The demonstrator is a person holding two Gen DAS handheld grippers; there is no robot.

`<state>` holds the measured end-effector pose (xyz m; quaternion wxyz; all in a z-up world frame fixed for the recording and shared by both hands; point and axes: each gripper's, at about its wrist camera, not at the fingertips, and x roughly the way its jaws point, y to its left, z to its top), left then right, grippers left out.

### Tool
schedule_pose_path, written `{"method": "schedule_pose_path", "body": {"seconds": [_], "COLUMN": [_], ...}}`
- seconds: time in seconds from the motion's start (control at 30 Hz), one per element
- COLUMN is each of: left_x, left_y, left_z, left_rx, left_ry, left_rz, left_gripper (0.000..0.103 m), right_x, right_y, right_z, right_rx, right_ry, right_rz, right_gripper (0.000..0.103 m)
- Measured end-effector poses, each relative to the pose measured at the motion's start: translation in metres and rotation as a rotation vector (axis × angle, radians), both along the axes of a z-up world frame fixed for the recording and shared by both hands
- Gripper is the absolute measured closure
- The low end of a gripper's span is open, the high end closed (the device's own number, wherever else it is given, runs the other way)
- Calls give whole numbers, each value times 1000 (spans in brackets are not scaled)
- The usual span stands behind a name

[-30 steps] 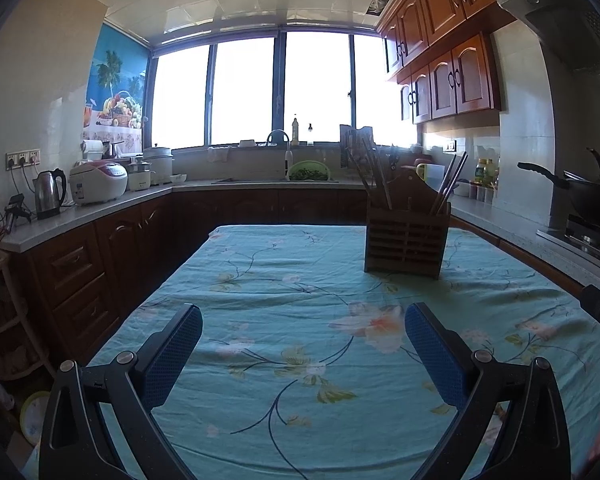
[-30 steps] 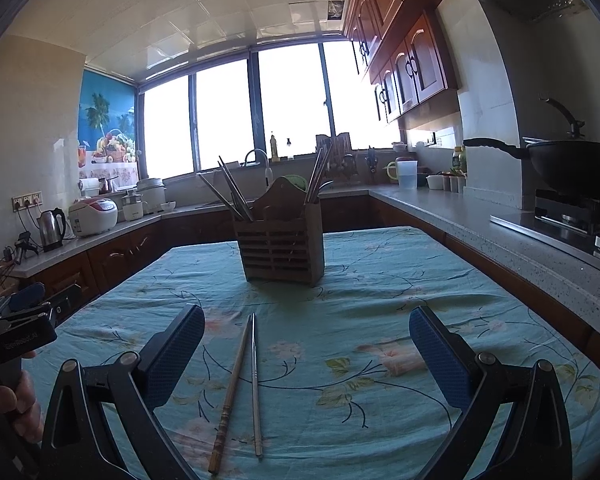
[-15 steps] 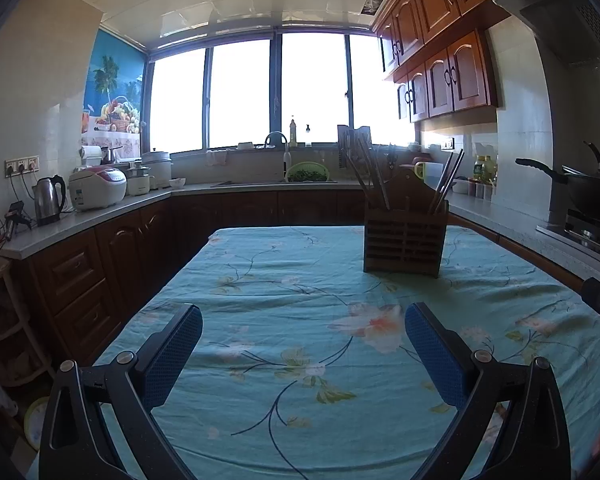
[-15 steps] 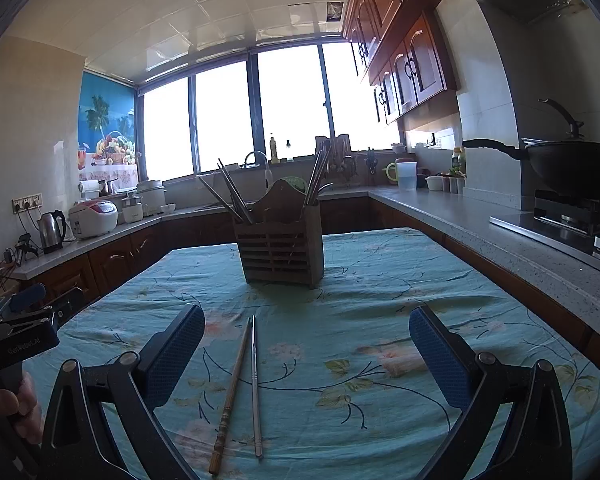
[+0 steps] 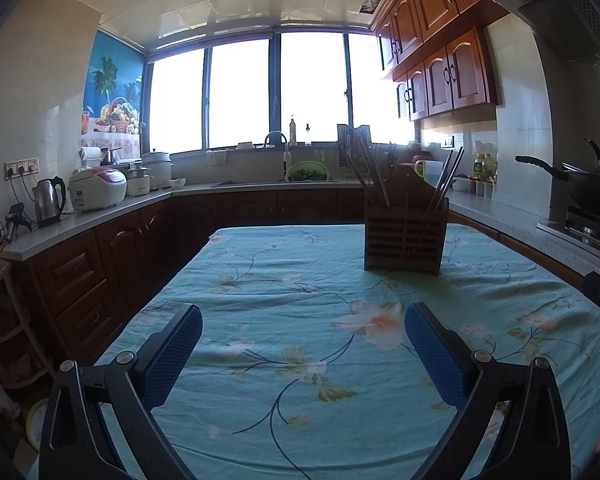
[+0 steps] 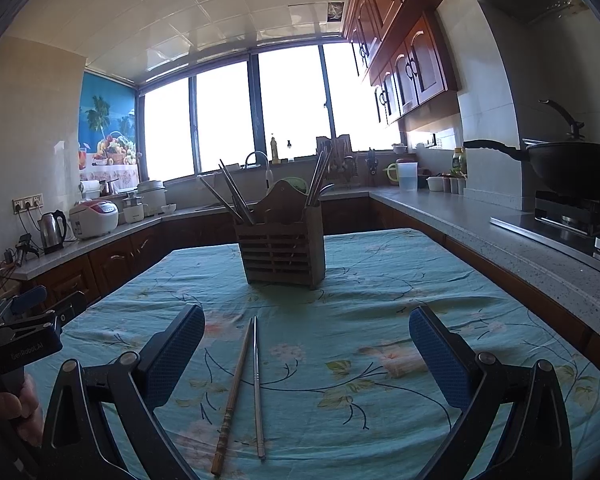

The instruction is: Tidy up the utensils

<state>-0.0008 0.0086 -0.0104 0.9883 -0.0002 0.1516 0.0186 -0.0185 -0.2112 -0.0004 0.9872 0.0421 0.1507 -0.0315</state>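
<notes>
Floral teal tablecloth (image 6: 400, 280) on table, wooden utensil holder (image 6: 282, 246), two chopsticks (image 6: 244, 384)

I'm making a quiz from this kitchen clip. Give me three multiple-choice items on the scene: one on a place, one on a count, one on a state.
1. Where do the loose chopsticks lie?
A. On the stove
B. On the tablecloth, nearer the camera than the wooden holder
C. In the sink

2. How many loose chopsticks lie there?
A. Two
B. Four
C. Six

3. How is the right claw?
A. Shut on a chopstick
B. Open, holding nothing
C. Shut on the holder

Answers:
1 B: the chopsticks rest on the floral tablecloth, short of the wooden holder.
2 A: one wooden, one metal.
3 B: the right claw has its blue pads wide apart.
</notes>
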Motion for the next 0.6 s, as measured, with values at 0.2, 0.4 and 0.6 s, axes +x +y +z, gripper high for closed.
{"method": "schedule_pose_path", "body": {"seconds": [0.2, 0.4, 0.6], "left_x": [0, 0, 0], "left_y": [0, -4, -9], "left_z": [1, 1, 2], "left_rx": [-1, 3, 7], "left_ry": [2, 3, 6], "left_rz": [-6, -6, -7], "left_gripper": [1, 1, 1], "right_x": [0, 0, -1], "right_y": [1, 1, 1], "right_z": [1, 1, 1], "right_rx": [3, 3, 6], "right_ry": [-2, -3, -5], "right_rz": [1, 0, 1], "right_gripper": [0, 0, 0]}}
